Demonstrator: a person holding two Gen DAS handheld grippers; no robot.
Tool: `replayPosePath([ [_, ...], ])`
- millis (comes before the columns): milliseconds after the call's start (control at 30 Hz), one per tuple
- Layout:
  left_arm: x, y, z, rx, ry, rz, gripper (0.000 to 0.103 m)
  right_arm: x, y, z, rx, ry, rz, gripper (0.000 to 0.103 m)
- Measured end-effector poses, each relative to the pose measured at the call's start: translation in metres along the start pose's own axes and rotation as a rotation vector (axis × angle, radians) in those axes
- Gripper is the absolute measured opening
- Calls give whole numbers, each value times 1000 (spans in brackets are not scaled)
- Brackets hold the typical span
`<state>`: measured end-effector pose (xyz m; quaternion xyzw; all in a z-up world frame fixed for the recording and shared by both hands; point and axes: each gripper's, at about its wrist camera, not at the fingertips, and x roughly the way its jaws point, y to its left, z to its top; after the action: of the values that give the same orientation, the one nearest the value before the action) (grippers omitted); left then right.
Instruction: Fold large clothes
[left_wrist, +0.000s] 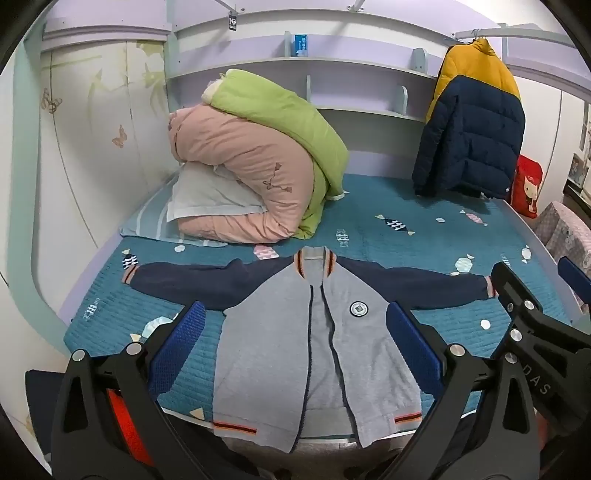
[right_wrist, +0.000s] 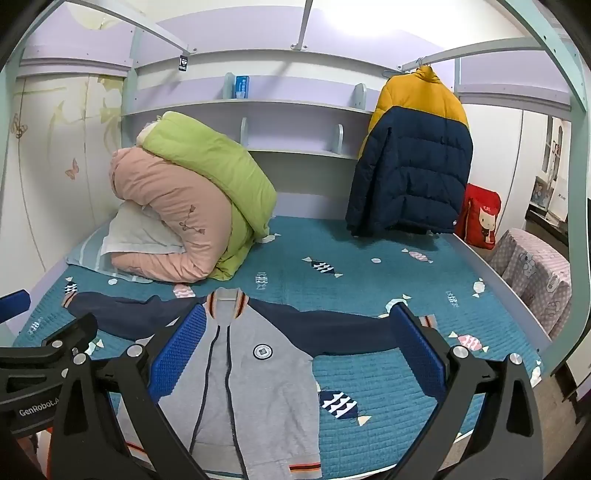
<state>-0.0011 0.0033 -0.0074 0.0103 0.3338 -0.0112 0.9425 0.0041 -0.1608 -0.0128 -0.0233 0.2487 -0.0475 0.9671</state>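
**Jacket lying spread ahead of both grippers, sleeves running crosswise**

Jacket (left_wrist: 317, 332) is lying flat and face up on the bed (left_wrist: 424, 229), collar away from the person, hem hanging over the near edge.

Left gripper (left_wrist: 295, 343) is hovering above the hem end with its blue pads standing wide apart, nothing between them touching; the grey body of the garment is showing straight through the gap. Right gripper (right_wrist: 301, 354) is hovering likewise, jaws fully spread and empty, sitting further to the right so that the garment's chest and badge are framing in its gap.

Key relation: the body is running lengthwise away from the tools, while the two navy sleeves are stretching out sideways, across that line. Left sleeve cuff (left_wrist: 129, 277) is lying well out to the left, nearer the left gripper. Right sleeve cuff (right_wrist: 428, 320) is showing just beyond the right gripper's outer finger, so that hand is looking better placed for it.

Judgement: folding is not yet begun; each sleeve probably wants taking by its own-side tool and drawing inward.
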Motion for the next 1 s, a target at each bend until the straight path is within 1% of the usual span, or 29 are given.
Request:
replayPosePath([
  [133,-4,0,4,7,-7,16,98,0,0,0,1,-1,-1,96],
  [500,-6,3,3,-4,0,8,98,-4,-3,1,7,-2,1,96],
  [600,-6,4,3,-2,2,16,98,-4,-2,-1,5,-2,-4,96],
  [1000,-4,4,2,-9,17,2,98,-6,-1,-5,6,4,-5,96],
])
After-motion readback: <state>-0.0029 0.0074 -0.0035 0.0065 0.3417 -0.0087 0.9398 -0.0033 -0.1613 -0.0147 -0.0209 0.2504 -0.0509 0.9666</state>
